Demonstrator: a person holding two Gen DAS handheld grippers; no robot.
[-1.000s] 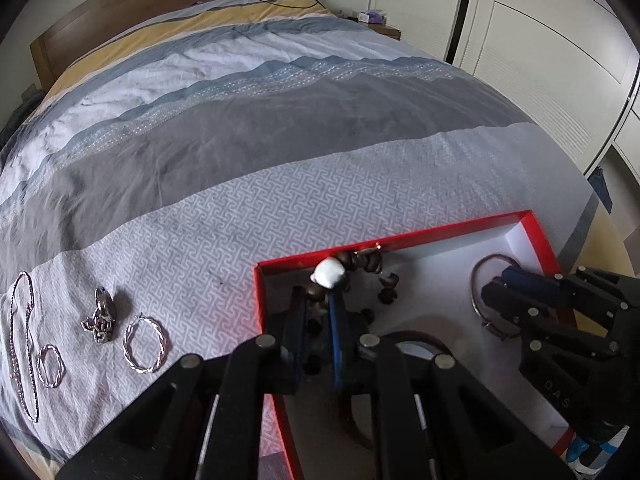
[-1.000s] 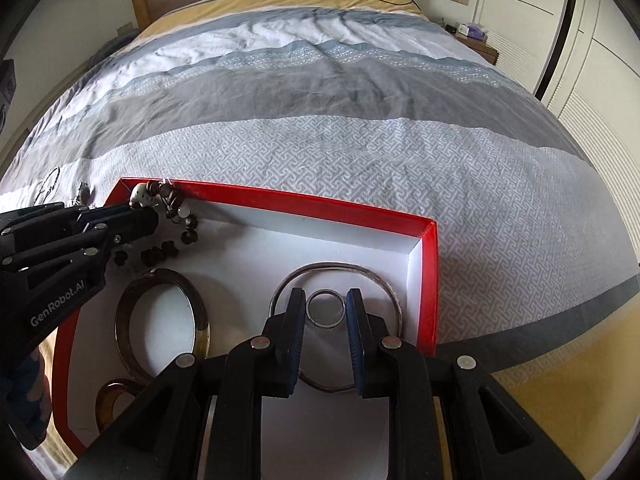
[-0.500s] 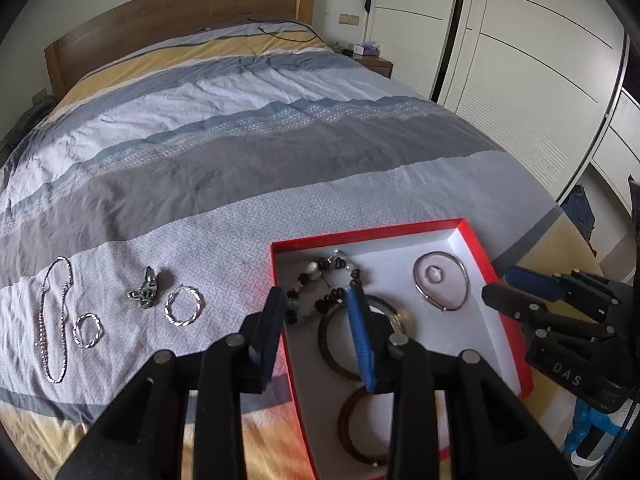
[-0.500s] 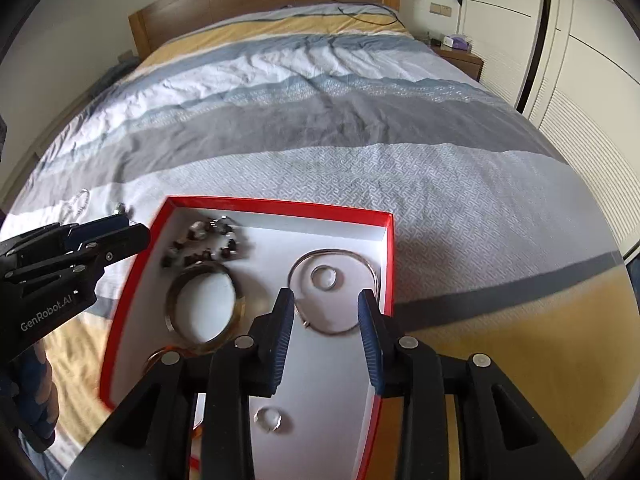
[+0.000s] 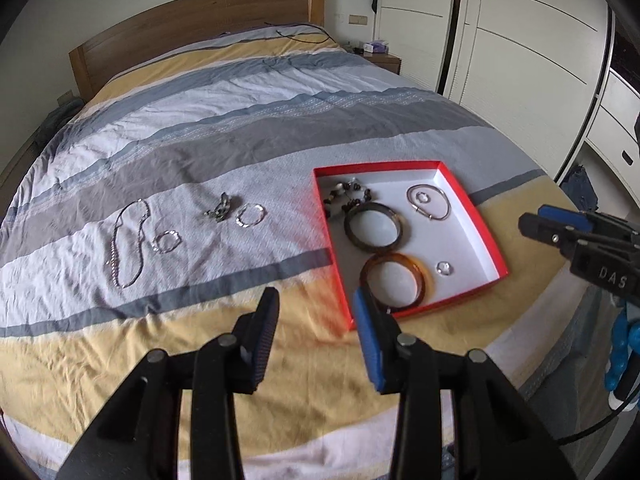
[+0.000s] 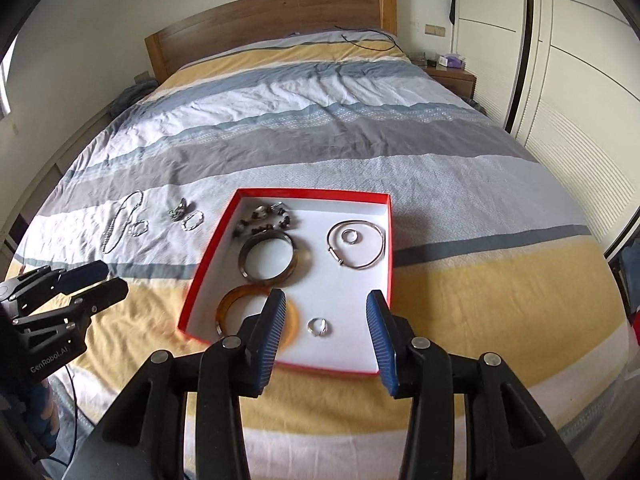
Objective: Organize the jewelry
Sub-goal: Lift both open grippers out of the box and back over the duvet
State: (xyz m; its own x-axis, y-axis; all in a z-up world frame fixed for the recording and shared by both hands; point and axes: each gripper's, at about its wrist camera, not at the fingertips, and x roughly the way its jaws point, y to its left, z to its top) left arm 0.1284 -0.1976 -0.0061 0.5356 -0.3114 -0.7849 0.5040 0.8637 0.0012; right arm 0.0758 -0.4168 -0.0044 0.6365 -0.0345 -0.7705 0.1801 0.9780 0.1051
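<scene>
A red box (image 5: 472,196) (image 6: 208,256) with a white floor lies on the bed. In it are a beaded bracelet (image 5: 350,194) (image 6: 266,218), a dark bangle (image 5: 374,226) (image 6: 268,258), an amber bangle (image 5: 394,278) (image 6: 232,304), a thin silver bangle (image 5: 430,202) (image 6: 358,244) around a small ring (image 6: 351,236), and another ring (image 5: 444,268) (image 6: 319,327). Left of the box lie a chain necklace (image 5: 128,240) (image 6: 118,224), two twisted hoops (image 5: 251,214) (image 5: 166,241) and a clasp piece (image 5: 220,210). My left gripper (image 5: 316,336) and right gripper (image 6: 326,332) hover above the near edge, jaws opening, nothing between them.
The striped duvet (image 5: 240,120) covers the whole bed up to a wooden headboard (image 6: 272,20). White wardrobe doors (image 5: 520,40) stand along the right side. A bedside table (image 6: 452,74) sits at the far right corner. A black cable (image 6: 368,42) lies near the pillows.
Both grippers let go of the pieces they held in the box, opened, and pulled up and back. The beaded bracelet and small ring now lie in the box.
</scene>
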